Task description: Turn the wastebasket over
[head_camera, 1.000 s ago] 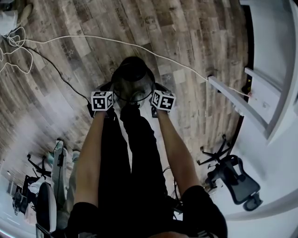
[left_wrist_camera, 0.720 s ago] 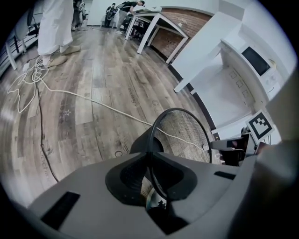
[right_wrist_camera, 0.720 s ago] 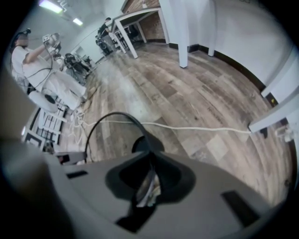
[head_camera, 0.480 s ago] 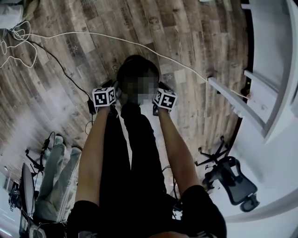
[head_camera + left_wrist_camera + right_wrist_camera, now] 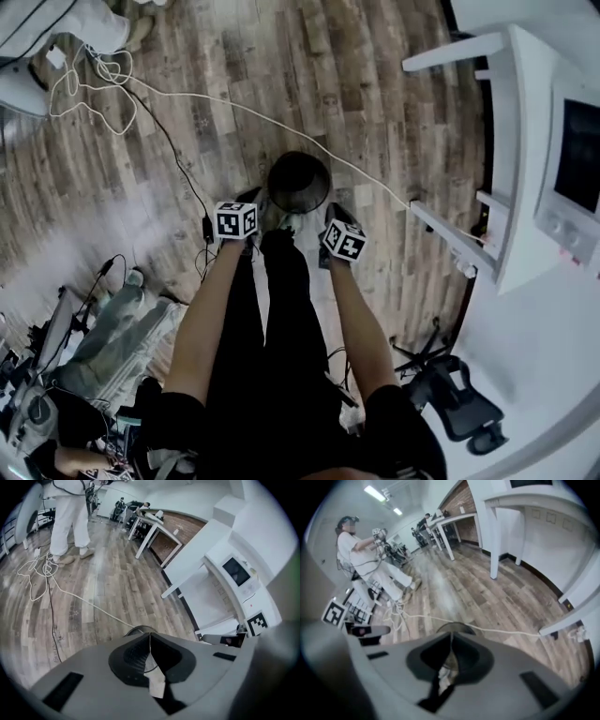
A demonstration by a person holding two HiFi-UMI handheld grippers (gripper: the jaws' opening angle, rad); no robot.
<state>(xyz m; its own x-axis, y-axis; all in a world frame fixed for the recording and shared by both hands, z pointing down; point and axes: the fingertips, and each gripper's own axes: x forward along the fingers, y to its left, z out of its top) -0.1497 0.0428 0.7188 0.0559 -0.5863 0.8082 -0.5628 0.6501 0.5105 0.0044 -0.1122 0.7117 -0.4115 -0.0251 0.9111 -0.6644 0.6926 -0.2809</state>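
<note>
Wastebasket [image 5: 298, 183] stands on the floor [image 5: 375, 94] just ahead of both grippers, touched by neither; which end is up, and any contents, cannot be told. Left gripper [image 5: 150, 637] jaws have just been closing on nothing; right gripper [image 5: 451, 638] jaws meet, empty. Handling seems paused, and any further turn needs a fresh grip.

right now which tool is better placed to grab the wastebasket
Left, narrowly: left tool just closed empty, right tool shut empty too, but the head view shows left nearer the wastebasket.
</note>
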